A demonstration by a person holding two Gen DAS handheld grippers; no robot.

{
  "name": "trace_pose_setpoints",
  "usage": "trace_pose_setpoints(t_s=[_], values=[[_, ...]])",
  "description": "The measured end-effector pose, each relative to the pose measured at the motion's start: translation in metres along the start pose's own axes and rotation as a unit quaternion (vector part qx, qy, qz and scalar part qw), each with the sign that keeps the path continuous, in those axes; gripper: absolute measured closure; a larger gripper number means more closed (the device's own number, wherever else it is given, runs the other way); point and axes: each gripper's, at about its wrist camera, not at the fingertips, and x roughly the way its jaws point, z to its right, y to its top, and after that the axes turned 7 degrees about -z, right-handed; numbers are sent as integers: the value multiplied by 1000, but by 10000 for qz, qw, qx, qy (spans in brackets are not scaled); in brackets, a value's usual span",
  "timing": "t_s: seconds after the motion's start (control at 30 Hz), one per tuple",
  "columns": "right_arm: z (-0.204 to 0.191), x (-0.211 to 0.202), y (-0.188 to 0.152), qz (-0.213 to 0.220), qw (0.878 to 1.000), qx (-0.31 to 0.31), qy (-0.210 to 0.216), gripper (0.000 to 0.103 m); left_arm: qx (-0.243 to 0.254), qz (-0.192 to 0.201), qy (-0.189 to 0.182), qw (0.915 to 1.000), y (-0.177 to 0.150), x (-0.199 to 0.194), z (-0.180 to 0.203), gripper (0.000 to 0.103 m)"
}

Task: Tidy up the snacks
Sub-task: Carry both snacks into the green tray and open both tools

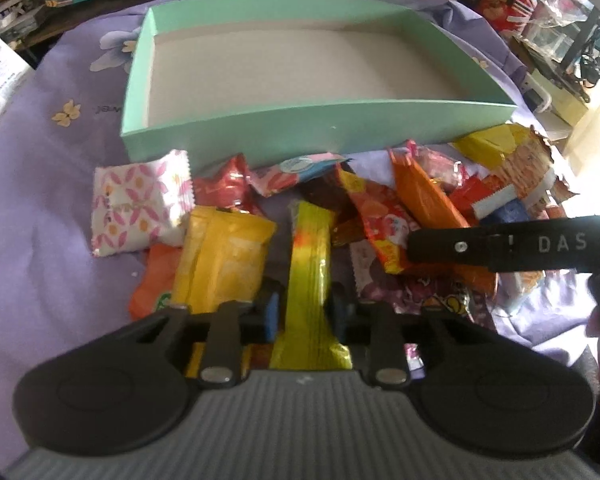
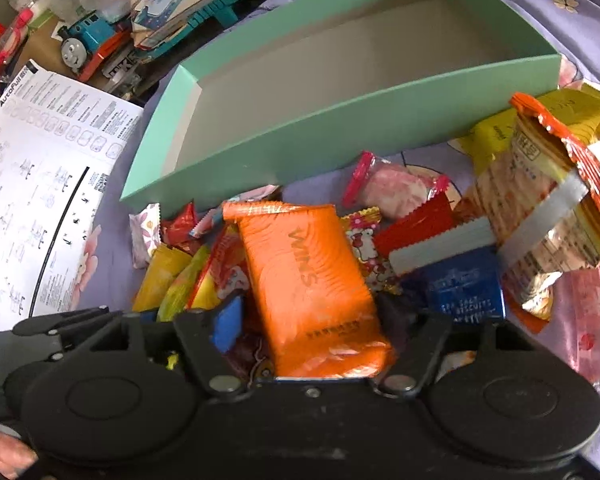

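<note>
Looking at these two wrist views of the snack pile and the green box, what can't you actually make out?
- Left wrist view: the lower end of the yellow-green bar runs behind the left claw.
- Right wrist view: whether the right claw pads press the orange packet is hidden by the packet itself.
- Both views: snacks at the bottom of the pile are covered by others.
- Left wrist view: wrapper print is blurred.

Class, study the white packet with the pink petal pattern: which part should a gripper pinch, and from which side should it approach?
Pinch the white pink-petal packet across its puffy middle from above; it lies flat at the pile's left edge, clear above, with bare purple cloth alongside.
</note>
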Motion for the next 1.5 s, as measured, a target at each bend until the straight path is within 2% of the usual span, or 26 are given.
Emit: trace_pose_setpoints(t_s=[0.17, 0.53, 0.67, 0.83, 0.97, 1.2, 1.5], values=[[-11, -13, 0, 77, 9999, -139, -44, 53, -61, 89, -40, 9999, -2, -10, -4, 86], [-24, -62, 3, 449, 9987, -223, 4, 53, -145, 692, -158, 9974, 3, -63, -5, 86], [-34, -76, 26, 657, 9973, -339, -40, 53, -134, 1078, -66, 9941, 22, -86, -10, 86], [-46, -71, 73, 834, 9951, -461, -270, 53, -334, 1351, 185, 9901, 64, -92, -32, 86], [-51, -51, 112, 868, 9935, -496, -545, 53, -490, 1433, 483, 9873, 108, -73, -50, 86], [-50, 3, 169, 763, 9914, -496, -936, 53, -743, 1203, 705, 9874, 177, -14, -76, 86], [-33, 61, 213, 631, 9871, -368, -1425, 53, -754, 901, 859, 9894, 218, 43, -94, 86]])
